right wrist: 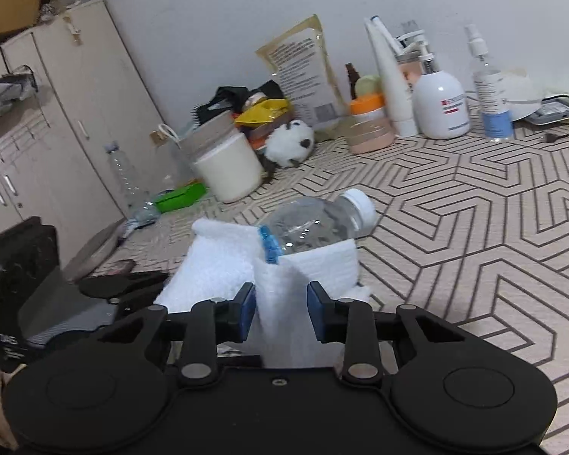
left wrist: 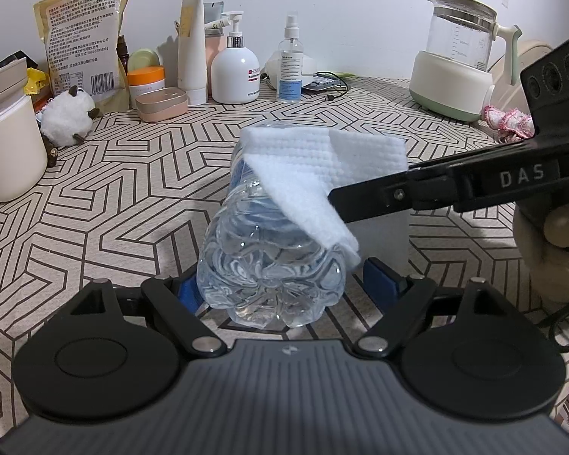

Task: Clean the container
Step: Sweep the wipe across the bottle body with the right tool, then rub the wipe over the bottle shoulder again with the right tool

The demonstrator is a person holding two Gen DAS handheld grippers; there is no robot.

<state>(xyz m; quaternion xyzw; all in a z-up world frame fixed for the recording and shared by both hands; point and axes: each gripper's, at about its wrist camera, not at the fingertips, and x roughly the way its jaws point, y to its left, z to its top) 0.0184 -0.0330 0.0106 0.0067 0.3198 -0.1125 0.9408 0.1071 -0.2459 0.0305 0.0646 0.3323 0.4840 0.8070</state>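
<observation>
I have the clear plastic bottle (left wrist: 269, 265) lying on its side on the patterned tablecloth (left wrist: 132, 197), its base toward my left gripper (left wrist: 284, 284) and its white cap (right wrist: 361, 201) pointing away toward the white pump bottle (left wrist: 235, 72) at the wall. My left fingers stand one on each side of the bottle's base: the left blue pad (left wrist: 187, 292) sits right against the plastic, while the right pad (left wrist: 379, 276) shows a sliver of gap beside the bottle, so I would call these fingers apart around it, not clamped. A white cloth (left wrist: 322, 174) is draped over the upper side of the bottle, one flap hanging down toward its base. My right gripper (right wrist: 280, 311) reaches in from the bottle's right side, and a fold of that cloth runs between its two blue pads (right wrist: 318, 311); the pads stand a little way off the fold on both sides, so they are parted and not pinching. Beyond the bottle, near the pump bottle, stand a clear spray bottle (left wrist: 290, 64) and a white tube (left wrist: 191, 45); a glass kettle (left wrist: 459, 57) sits farther right of them, and a cream canister (left wrist: 9, 148) is off to the bottle's left.
</observation>
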